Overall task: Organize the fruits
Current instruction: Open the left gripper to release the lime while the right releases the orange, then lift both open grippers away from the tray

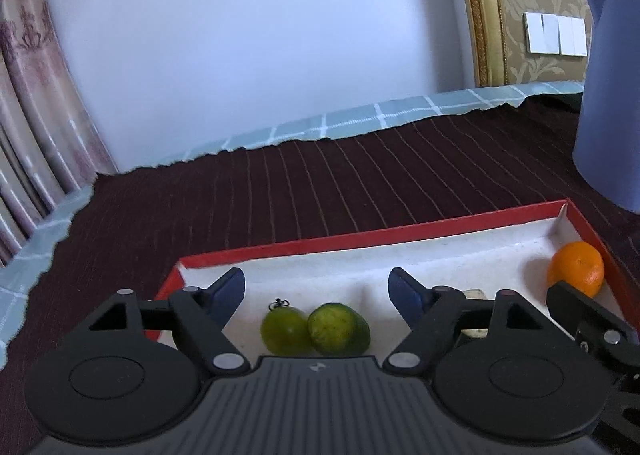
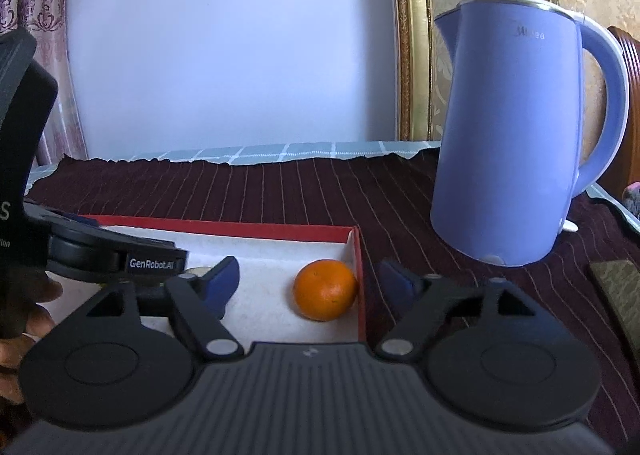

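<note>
While my left gripper (image 1: 316, 291) stands spread above two green round fruits (image 1: 316, 329) by the near edge of the red-rimmed white-lined cardboard tray (image 1: 360, 239), my right gripper (image 2: 310, 281) gapes empty around the orange tangerine (image 2: 325, 289) in its right corner, touching nothing.

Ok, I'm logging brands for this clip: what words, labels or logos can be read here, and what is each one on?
"GenRobot.AI": white print on the side of the left gripper, seen from the right wrist view.
"Midea", faint and tone on tone, so only a likely reading: high on the blue kettle.
A large "S" and small letters ending in "ion": cut off on the black body at the left edge; not readable whole.
A small embossed logo on each gripper's grey housing: no letters.
</note>
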The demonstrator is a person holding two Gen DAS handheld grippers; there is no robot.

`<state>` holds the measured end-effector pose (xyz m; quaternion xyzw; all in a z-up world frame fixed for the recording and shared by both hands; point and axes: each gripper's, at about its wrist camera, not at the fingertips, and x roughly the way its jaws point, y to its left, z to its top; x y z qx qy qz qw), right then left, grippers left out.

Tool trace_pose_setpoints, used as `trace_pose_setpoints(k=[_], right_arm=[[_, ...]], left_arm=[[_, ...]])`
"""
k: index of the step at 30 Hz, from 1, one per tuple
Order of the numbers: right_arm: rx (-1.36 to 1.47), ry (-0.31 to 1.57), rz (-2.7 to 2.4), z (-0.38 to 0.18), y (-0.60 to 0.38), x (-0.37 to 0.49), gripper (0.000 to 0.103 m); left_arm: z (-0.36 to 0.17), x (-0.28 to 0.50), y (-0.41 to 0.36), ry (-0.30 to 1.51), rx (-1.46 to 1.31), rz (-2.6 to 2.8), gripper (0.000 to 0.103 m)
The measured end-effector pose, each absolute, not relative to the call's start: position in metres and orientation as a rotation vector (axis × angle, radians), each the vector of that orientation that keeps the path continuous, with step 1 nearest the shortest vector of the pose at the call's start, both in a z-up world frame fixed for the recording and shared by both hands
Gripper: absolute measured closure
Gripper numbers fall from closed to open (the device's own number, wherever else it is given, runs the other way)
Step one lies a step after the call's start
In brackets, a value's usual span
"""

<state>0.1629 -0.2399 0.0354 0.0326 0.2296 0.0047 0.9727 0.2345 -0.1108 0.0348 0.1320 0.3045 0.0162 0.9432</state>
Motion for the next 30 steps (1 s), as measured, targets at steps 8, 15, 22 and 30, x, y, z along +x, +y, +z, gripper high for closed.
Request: trace_pose_setpoints(k=[8,15,22,30], right_arm=[[0.076,0.447,0.006,0.036,-0.24,0.159,0.008],[0.083,0.444,-0.003,0.034,-0.241,0.154,0.004],[0.097,0.426,-0.017,0.033,-0.243,0.146,0.0],[0.103,0.425,-0.013,0.029,-0.242,0.137,0.0]], left_arm=[[0.036,0.22,-0.098,0.64,0.251,0.019,0.024],[0.04,0.201,-0.081,0.654,0.183,-0.007,0.024],[0.04,0.183,-0.064,0.651,0.141,-0.005,0.024],[0.036,0.166,-0.043,0.662,0.088,-0.001,0.024]])
